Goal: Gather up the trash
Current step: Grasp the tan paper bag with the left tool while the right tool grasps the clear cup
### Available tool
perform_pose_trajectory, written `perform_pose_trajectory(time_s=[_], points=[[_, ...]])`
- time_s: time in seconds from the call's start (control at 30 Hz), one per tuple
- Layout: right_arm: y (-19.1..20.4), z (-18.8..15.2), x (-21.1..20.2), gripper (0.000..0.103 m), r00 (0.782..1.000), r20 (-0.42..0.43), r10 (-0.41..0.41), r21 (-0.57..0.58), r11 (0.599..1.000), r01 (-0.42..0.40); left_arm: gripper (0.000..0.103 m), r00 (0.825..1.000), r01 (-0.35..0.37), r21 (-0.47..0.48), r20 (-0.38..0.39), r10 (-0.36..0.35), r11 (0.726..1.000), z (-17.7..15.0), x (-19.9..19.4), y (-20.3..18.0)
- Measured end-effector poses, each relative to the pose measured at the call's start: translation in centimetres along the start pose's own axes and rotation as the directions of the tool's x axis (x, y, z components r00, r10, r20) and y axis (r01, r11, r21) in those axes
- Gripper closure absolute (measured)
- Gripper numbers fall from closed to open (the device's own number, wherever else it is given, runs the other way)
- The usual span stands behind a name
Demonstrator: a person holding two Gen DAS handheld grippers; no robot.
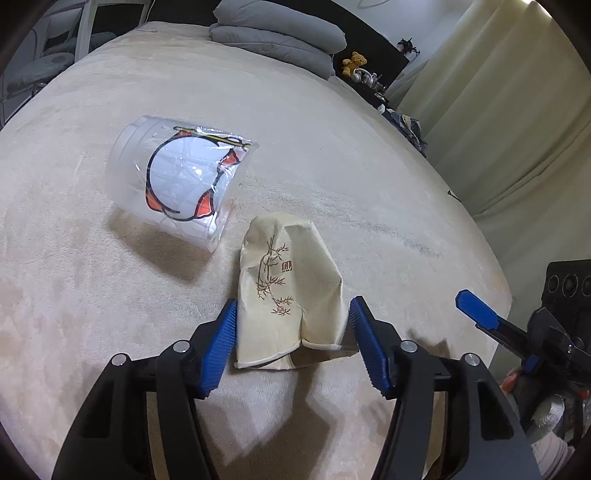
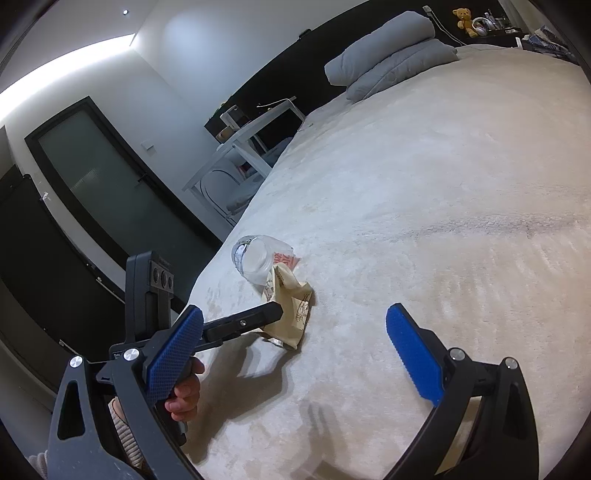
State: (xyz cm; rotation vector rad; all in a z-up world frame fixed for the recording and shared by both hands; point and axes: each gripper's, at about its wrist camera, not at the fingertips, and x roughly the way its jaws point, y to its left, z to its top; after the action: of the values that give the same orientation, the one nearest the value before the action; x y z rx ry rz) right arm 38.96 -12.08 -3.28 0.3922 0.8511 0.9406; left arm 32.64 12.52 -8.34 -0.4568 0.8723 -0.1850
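Observation:
A crushed beige paper cup point(image 1: 291, 295) with a brown bamboo print lies on the cream bed cover point(image 1: 332, 155). My left gripper point(image 1: 295, 339) is open, its blue pads on either side of the cup's near end, just apart from it. A clear plastic cup point(image 1: 177, 177) with an orange and black print lies on its side to the cup's far left. In the right wrist view the paper cup point(image 2: 291, 310) and plastic cup point(image 2: 258, 262) lie together, with the left gripper's finger in front of them. My right gripper point(image 2: 295, 354) is open and empty above the bed.
Folded grey bedding point(image 1: 280, 33) lies at the head of the bed. A teddy bear point(image 1: 354, 62) and small items sit on a dark shelf beyond. Curtains point(image 1: 517, 110) hang to the right. A white side table point(image 2: 243, 147) and a dark door point(image 2: 110, 192) stand left of the bed.

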Motion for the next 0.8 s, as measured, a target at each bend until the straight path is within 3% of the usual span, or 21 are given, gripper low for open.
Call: perform_pose_trajectory(time_s=[0.4, 0.67, 0.8], points=[[-0.4, 0.0, 0.4, 0.005, 1.000, 0.008, -0.020, 0.000, 1.000, 0.020, 0.055, 0.992, -0.014, 0.077, 0.125, 0.005, 0.997, -2.4, -5.5, -1.8], [0.0, -0.1, 2.4, 0.005, 0.999, -0.016, -0.038, -0.025, 0.999, 0.038, 0.055, 0.964, -0.038, 0.081, 0.264, 0.015, 0.996, -5.3, -10.9, -1.6], [0.4, -0.1, 4.4, 0.005, 0.998, -0.041, -0.041, -0.040, 0.998, 0.040, 0.055, 0.952, -0.027, 0.027, 0.306, 0.017, 0.999, -6.0, -13.7, 0.3]])
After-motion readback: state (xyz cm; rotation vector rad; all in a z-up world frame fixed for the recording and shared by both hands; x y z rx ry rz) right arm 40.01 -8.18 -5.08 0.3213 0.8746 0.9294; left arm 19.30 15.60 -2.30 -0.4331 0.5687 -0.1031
